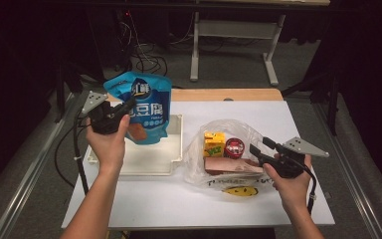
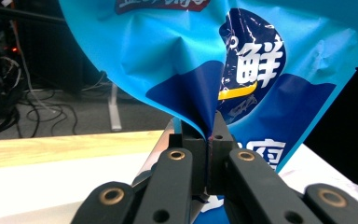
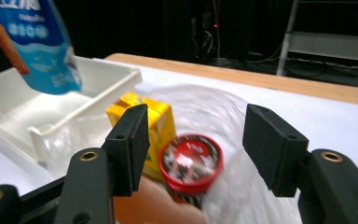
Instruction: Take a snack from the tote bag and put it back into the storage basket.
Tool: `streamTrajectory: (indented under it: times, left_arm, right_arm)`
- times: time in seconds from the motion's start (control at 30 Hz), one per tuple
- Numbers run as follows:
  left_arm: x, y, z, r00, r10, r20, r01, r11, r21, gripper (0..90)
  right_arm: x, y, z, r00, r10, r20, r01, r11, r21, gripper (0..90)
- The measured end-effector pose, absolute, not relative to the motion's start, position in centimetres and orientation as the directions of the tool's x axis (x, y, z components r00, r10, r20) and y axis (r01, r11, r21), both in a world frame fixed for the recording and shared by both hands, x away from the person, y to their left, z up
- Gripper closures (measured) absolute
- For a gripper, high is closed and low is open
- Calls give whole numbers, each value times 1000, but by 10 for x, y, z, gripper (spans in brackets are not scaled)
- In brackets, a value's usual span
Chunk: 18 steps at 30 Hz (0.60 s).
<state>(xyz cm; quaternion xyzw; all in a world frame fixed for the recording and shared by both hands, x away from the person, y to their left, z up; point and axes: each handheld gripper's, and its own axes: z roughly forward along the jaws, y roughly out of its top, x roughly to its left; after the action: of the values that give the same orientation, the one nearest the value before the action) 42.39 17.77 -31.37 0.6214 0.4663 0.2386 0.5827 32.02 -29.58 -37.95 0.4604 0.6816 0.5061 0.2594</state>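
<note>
High view: left gripper [image 1: 128, 105] pinches the blue pouch [image 1: 142, 107] at upper left, above the white tray [image 1: 144, 164]; forearm rises from the bottom edge. Left gripper view: jaws pressed together on a pouch fold [image 2: 209, 93]; light, soft, probably slippery film, so grip a crease. Right gripper view: right gripper [image 3: 193, 135] spread over the red-lidded can [image 3: 191, 161] in the plastic bag [image 3: 205, 102], centre frame.

Left gripper [image 1: 127, 106] was held raised at the left, jaws clamped fully together, forearm extended up from below. Right gripper [image 1: 260, 147] was held low at the right, jaws parted, pointed left.
</note>
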Motion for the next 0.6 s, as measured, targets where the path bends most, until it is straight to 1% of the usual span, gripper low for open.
streamTrajectory:
  times: [0.27, 0.4, 0.6]
  left_arm:
    - [431, 200, -328, 444, 860, -252, 312, 116, 943, 896]
    - [435, 209, -336, 453, 852, -262, 327, 114, 938, 896]
    - [444, 224, -351, 432, 858, -279, 342, 131, 931, 895]
  right_arm:
    - [309, -314, -399, -400, 904, 150, 393, 22, 919, 415]
    - [308, -315, -405, -395, 906, 153, 412, 26, 911, 412]
    - [308, -313, -410, -394, 906, 153, 424, 32, 905, 414]
